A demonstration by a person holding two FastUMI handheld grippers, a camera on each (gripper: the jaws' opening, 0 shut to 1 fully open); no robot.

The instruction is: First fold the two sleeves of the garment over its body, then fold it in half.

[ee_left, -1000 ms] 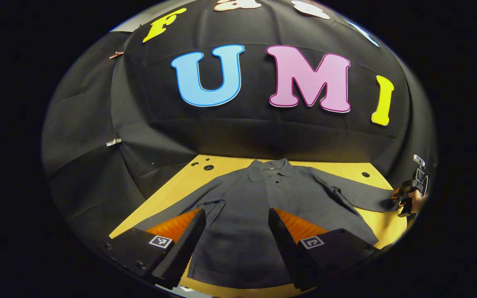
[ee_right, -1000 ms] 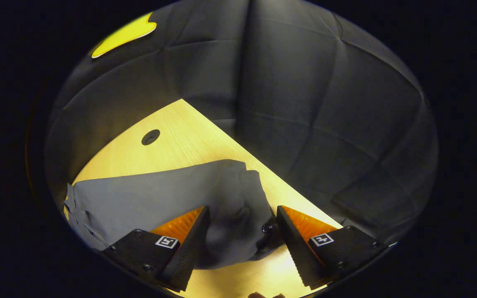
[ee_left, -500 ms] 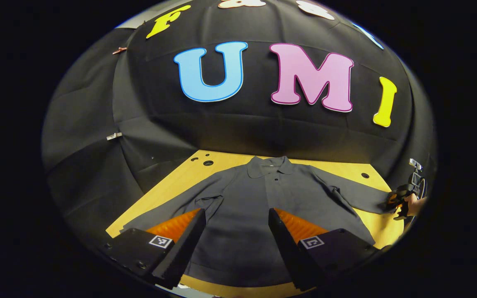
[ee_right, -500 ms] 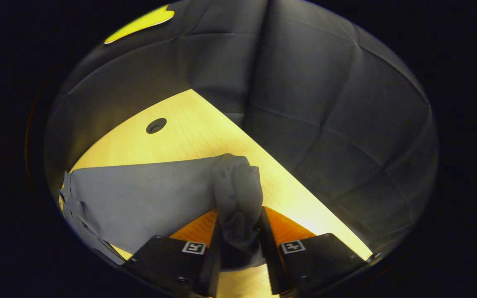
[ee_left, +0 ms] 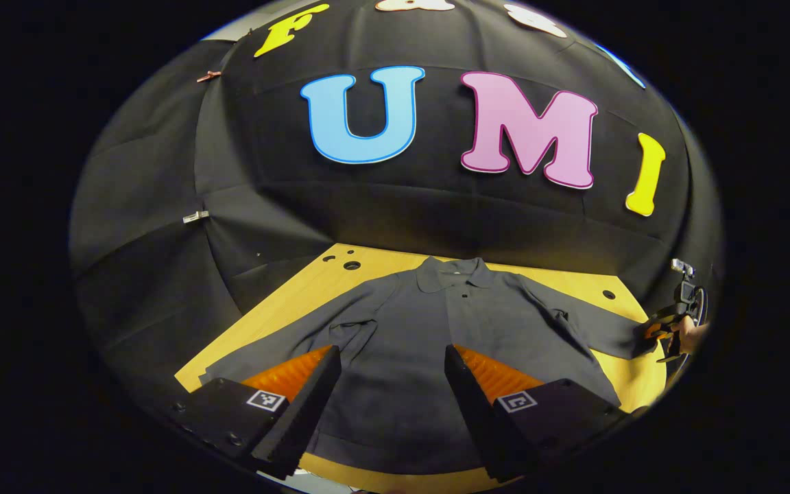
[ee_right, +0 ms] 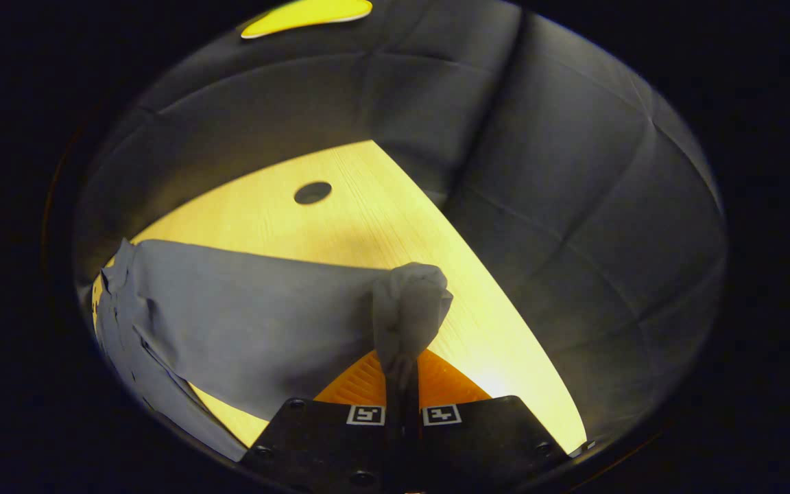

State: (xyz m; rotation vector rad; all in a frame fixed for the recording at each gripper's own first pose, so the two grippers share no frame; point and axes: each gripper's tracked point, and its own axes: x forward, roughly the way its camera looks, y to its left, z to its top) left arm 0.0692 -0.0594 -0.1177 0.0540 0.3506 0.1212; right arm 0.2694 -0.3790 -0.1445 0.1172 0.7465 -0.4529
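A dark grey collared garment (ee_left: 429, 329) lies face up on the wooden table (ee_left: 299, 302), collar toward the wall, both sleeves spread out. My left gripper (ee_left: 388, 391) hovers open above its lower body, fingers wide apart. My right gripper (ee_right: 402, 374) is shut on the cuff of the right sleeve (ee_right: 265, 315), which bunches up between its fingers and lifts a little off the table. In the left gripper view the right gripper (ee_left: 666, 329) sits at the far right edge, at the end of that sleeve (ee_left: 587, 322). The left sleeve (ee_left: 278, 343) lies flat.
The table (ee_right: 340, 226) has round holes near its back corners (ee_left: 352, 265) (ee_right: 312, 193). Black cloth walls stand close behind and to both sides. Bare wood shows beyond the sleeves and along the front edge.
My right gripper closed from wide open onto the sleeve cuff, pinching the cloth into a bunch and raising it slightly. The left gripper drifted a little but stays open.
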